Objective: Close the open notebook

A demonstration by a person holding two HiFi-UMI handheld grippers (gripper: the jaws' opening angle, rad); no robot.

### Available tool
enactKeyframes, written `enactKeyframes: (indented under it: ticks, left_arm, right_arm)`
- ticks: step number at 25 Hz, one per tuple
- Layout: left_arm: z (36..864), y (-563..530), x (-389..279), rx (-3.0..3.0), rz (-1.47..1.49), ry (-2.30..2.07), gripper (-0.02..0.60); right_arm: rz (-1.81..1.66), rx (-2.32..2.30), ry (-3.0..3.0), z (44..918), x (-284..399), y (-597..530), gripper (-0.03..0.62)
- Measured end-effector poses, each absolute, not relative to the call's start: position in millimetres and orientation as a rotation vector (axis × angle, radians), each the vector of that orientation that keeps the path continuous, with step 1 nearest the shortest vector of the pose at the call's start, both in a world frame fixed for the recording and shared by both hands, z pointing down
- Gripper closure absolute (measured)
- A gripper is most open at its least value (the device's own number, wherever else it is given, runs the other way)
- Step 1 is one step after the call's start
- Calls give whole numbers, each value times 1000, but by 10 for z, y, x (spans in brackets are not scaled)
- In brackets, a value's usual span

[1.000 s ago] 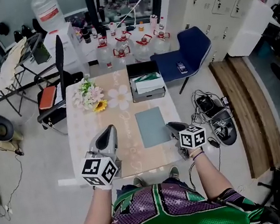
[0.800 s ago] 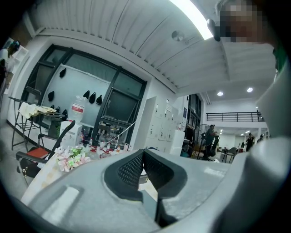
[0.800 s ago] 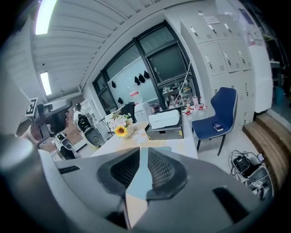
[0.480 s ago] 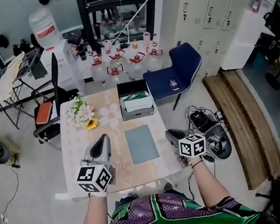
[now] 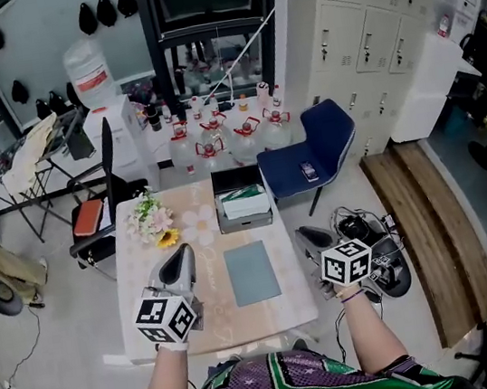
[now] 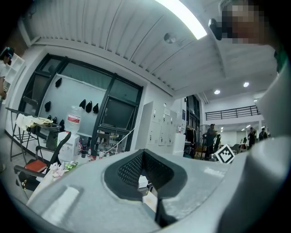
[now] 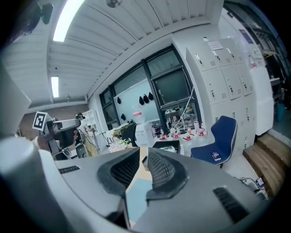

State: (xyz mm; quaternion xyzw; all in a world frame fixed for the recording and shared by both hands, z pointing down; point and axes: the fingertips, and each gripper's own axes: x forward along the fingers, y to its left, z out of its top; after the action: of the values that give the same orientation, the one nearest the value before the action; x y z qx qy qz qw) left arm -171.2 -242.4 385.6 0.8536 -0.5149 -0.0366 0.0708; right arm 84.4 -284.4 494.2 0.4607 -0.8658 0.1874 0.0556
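Notebook: closed on desk; task judged done.
Change: both claws have been raised clear.
Left claw: together, empty.
Right claw: slightly apart, empty.

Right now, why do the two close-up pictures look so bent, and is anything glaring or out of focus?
Left gripper view: a wide lens bows the ceiling and darkens the corners; its light glares white. Right gripper view: same bowing, the lockers lean, another light strip glares. Head view: milder bending, even light, the notebook on the table looks sharp.
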Motion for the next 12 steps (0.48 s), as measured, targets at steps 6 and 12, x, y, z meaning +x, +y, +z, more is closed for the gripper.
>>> enactKeyframes:
  ticks: [6, 12]
  left_arm:
    - [3668, -2424, -1680, 2602, -111, -1549, 566]
    - [3510, -2378, -1691, 2615, -123, -1572, 566]
  right_arm:
    - [498, 1408, -2721, 4445, 810, -2834, 545]
    - [383, 1443, -2785, 3919, 824, -2738, 545]
